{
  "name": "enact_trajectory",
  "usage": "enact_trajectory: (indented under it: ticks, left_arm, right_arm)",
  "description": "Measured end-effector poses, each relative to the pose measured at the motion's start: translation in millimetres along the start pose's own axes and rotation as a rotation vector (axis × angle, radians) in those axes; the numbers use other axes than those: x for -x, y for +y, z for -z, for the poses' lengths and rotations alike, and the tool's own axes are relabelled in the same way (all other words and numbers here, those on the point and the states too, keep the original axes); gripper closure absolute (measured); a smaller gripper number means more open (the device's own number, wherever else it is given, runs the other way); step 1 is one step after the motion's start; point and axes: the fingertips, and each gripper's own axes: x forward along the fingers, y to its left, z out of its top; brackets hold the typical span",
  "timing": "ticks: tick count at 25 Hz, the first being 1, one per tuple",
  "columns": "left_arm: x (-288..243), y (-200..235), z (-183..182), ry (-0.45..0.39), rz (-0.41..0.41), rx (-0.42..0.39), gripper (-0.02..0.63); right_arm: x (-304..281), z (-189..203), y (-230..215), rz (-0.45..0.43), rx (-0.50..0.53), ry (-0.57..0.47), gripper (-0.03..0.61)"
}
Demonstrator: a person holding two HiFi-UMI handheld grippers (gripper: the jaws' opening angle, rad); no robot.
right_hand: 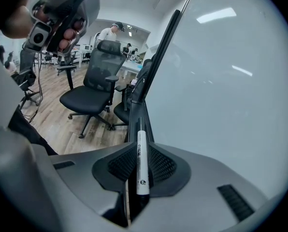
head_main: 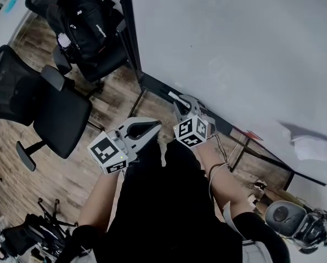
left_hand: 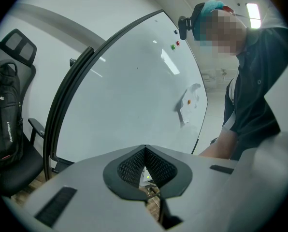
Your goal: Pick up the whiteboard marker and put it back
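I see the whiteboard marker (right_hand: 142, 164) clamped between the jaws of my right gripper (right_hand: 140, 149). It runs lengthwise along them, its tip pointing up the middle of the right gripper view toward the dark frame (right_hand: 159, 57) of the whiteboard (right_hand: 226, 86). In the head view the marker (head_main: 176, 98) sits at centre frame, just beside the board's dark lower edge (head_main: 155, 85); I cannot tell whether it touches. The right gripper (head_main: 181, 106) is directly below it. My left gripper (head_main: 152, 128) hangs just to its left, jaws pressed together with nothing between them, as the left gripper view (left_hand: 145, 151) confirms. Farther out, a sheet of paper (head_main: 313, 148) hangs on the board (head_main: 235, 48) at the right edge. A black office chair (head_main: 54, 111) stands at left on the wood floor (head_main: 70, 174), with a black backpack (head_main: 89, 23) on another chair at upper left.
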Motion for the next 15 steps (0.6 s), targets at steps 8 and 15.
enact_trajectory:
  ticks: [8, 15]
  left_arm:
    - [-1, 3, 3, -0.008, 0.001, -0.006, 0.601]
    - [-1, 2, -5, -0.009, 0.013, -0.051, 0.601]
  right_arm:
    - [12, -13, -7, 0.008, -0.013, -0.053, 0.505]
    - [69, -61, -12, -0.058, -0.151, -0.239, 0.546]
